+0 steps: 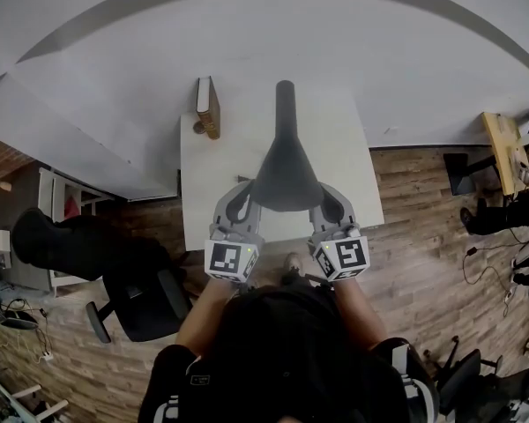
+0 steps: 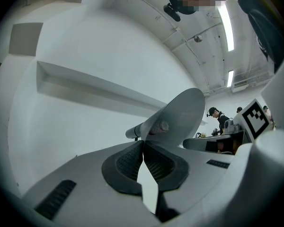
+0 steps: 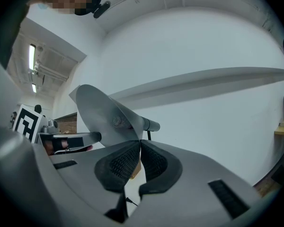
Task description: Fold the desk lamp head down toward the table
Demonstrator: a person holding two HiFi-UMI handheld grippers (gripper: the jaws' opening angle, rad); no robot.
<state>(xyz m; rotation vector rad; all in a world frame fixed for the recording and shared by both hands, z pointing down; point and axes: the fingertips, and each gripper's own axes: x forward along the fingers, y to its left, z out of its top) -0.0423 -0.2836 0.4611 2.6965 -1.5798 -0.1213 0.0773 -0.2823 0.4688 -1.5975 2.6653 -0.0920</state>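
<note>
The dark grey desk lamp head (image 1: 286,170) hangs wide and flat over the white table (image 1: 339,122), and its arm (image 1: 285,104) runs back toward the wall. My left gripper (image 1: 243,194) pinches the head's left near rim, and my right gripper (image 1: 328,194) pinches the right near rim. In the left gripper view the pads meet at the left gripper's tips (image 2: 143,144), right on the edge of the lamp head (image 2: 182,115). The right gripper view shows the same: the right gripper's tips (image 3: 140,142) are closed on the rim of the lamp head (image 3: 102,115). Both grippers point level.
A wooden block with a white top (image 1: 208,106) stands at the table's back left corner. A black office chair (image 1: 137,298) is on the wood floor to the left. A white wall runs behind the table. A yellow desk (image 1: 502,148) stands far right.
</note>
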